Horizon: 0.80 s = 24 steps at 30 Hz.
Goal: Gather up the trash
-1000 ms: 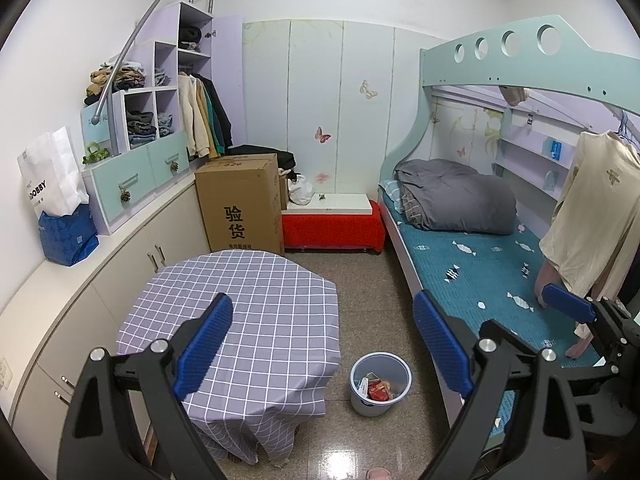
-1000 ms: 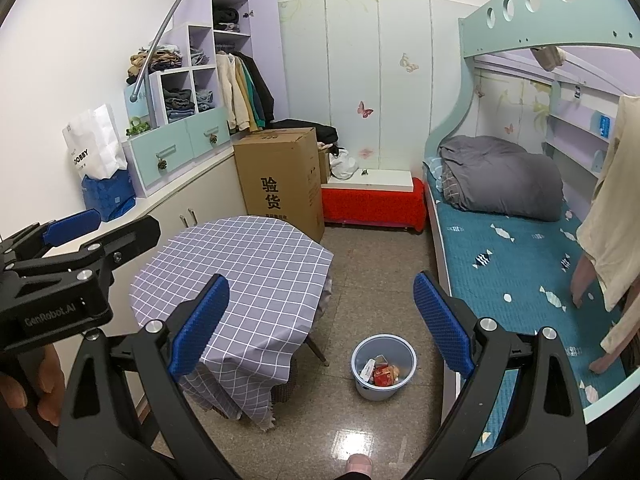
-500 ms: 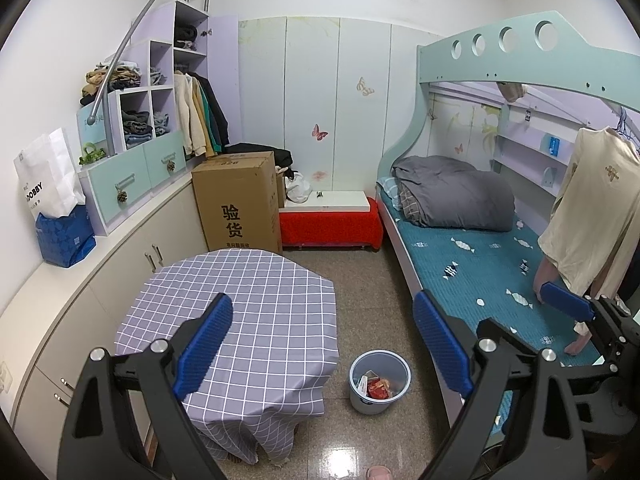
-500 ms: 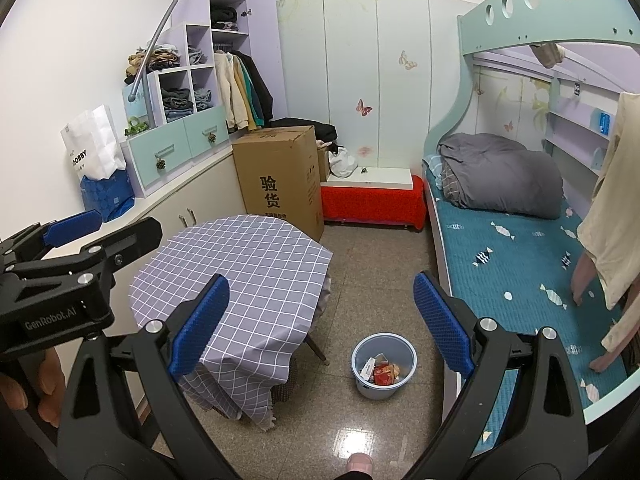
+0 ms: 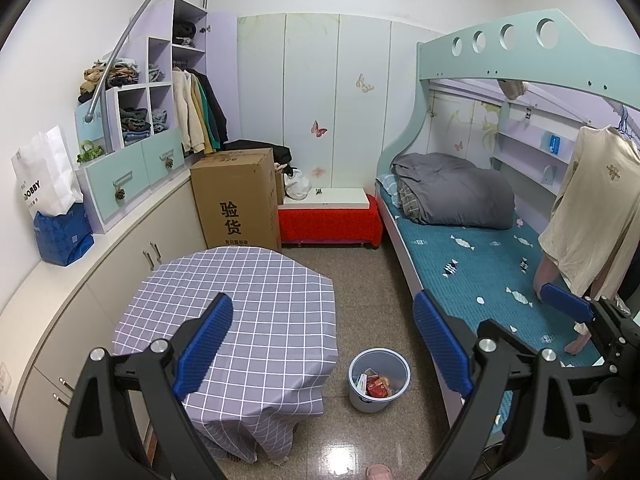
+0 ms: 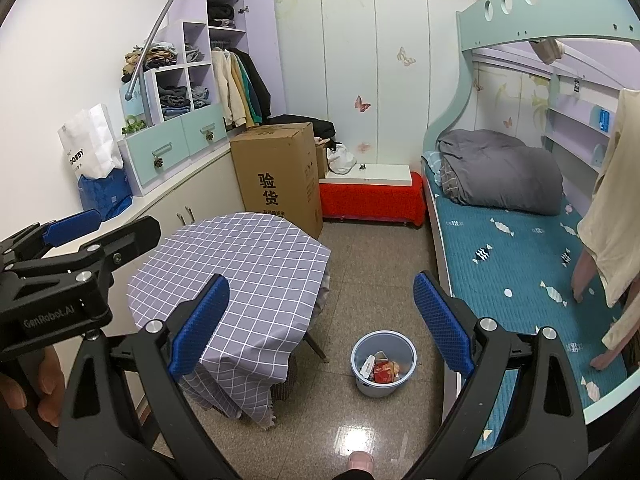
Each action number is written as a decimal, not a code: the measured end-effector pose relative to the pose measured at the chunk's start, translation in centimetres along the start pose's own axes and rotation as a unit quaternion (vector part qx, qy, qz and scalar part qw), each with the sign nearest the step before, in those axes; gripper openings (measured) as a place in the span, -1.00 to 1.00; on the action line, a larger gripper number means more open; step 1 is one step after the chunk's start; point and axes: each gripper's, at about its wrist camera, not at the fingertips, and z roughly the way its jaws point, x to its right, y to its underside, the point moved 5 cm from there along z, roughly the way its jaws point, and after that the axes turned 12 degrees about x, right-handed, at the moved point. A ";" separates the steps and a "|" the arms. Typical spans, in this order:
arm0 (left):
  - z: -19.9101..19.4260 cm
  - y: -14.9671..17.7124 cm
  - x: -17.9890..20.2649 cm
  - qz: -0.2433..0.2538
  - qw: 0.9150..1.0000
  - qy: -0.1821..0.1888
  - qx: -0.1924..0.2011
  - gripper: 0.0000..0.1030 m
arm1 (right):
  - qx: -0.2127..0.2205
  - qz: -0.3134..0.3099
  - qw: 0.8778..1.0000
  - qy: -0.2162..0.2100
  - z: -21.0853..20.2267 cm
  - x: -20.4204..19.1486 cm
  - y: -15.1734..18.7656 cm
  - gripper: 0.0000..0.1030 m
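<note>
Where floor tiles run between checked table (image 5: 240,312) and bunk bed (image 5: 480,256), stands a pale blue bin (image 5: 379,380), round, open-topped, holding red wrappers (image 5: 376,386) and white scraps. Held high above it, left gripper (image 5: 322,344) and right gripper (image 6: 320,320), jaws spread wide, gripping and touching nothing.

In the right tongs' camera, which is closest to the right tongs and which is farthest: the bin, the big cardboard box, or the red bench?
From the right tongs:
1. Bin, on the floor just ahead, between table and bed.
2. Box, standing behind the table, to the left.
3. Bench, against the back wall, beside the box and slightly farther back.
</note>
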 end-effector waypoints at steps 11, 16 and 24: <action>0.5 0.1 0.0 0.000 1.000 0.001 -0.004 0.75 | -0.005 0.001 1.000 0.003 0.4 0.2 0.4 0.78; 1.1 0.2 -0.6 -0.001 1.000 0.001 -0.007 0.75 | -0.008 0.002 1.000 0.003 0.8 0.2 0.7 0.78; 2.3 0.6 -1.7 -0.001 1.000 -0.001 -0.015 0.75 | -0.016 0.004 1.000 0.002 2.3 0.2 0.7 0.78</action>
